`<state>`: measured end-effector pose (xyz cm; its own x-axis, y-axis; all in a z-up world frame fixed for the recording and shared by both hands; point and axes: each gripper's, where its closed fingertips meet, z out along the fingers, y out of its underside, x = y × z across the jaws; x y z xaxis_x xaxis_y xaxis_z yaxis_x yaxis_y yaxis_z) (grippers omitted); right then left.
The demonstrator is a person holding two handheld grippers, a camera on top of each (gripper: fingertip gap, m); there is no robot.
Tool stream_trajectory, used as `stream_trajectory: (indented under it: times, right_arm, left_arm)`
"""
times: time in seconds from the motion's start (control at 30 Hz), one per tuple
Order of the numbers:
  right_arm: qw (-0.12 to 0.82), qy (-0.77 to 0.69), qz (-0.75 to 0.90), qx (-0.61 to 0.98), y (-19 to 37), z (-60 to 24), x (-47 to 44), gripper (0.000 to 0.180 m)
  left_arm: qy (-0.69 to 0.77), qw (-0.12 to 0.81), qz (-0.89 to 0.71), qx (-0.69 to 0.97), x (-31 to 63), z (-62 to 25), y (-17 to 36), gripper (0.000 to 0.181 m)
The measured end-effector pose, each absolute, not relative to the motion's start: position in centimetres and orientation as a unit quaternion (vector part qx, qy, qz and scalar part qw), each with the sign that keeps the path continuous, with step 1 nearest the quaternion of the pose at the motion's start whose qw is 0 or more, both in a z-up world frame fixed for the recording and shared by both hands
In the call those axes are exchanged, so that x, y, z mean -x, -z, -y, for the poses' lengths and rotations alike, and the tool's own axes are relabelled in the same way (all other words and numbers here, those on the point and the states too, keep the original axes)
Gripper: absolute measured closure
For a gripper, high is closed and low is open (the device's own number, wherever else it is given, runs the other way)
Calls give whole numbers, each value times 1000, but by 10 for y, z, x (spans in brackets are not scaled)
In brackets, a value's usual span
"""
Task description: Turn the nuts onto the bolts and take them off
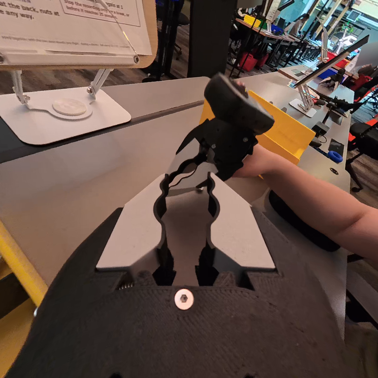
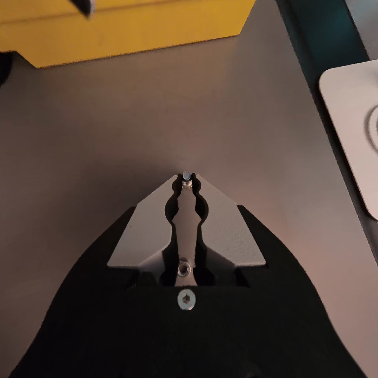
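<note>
The right gripper [image 2: 186,178] was clenched on a small silver bolt [image 2: 186,177], which stood pinched between its very fingertips above the grey table [image 2: 122,133], while a silver nut [image 2: 183,269] lay on that table farther back between the same fingers. The left gripper [image 1: 187,180] was released, its fingers apart with nothing between them, hovering over the table and pointed toward the right gripper. A yellow bin [image 1: 286,131] sat on the table behind the right gripper, and a white stand base [image 1: 61,118] lay well off to its left.
</note>
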<state>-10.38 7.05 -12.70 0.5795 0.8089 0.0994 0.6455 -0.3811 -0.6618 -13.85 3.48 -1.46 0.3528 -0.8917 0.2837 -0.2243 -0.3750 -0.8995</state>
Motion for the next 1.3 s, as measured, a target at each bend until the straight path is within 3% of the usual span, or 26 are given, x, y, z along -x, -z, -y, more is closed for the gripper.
stream_trajectory:
  times: [0.2, 0.27, 0.43, 0.67, 1.3]
  right_arm:
    - [388, -207, 393, 808, 57, -55, 101, 171]
    - [403, -200, 392, 802, 37, -48, 98, 171]
    - [398, -214, 401, 797, 7, -20, 108, 171]
    - [368, -190, 424, 806, 2, 5, 121, 171]
    - [349, -190, 452, 798, -1, 23, 115, 171]
  left_arm:
    - [399, 442, -444, 670, 118, -21, 25, 130]
    - [356, 481, -458, 658, 113, -21, 29, 117]
    - [276, 555, -476, 623, 109, -18, 27, 128]
    - [346, 517, -514, 591, 95, 8, 35, 152]
    - [392, 507, -530, 556, 91, 26, 27, 164]
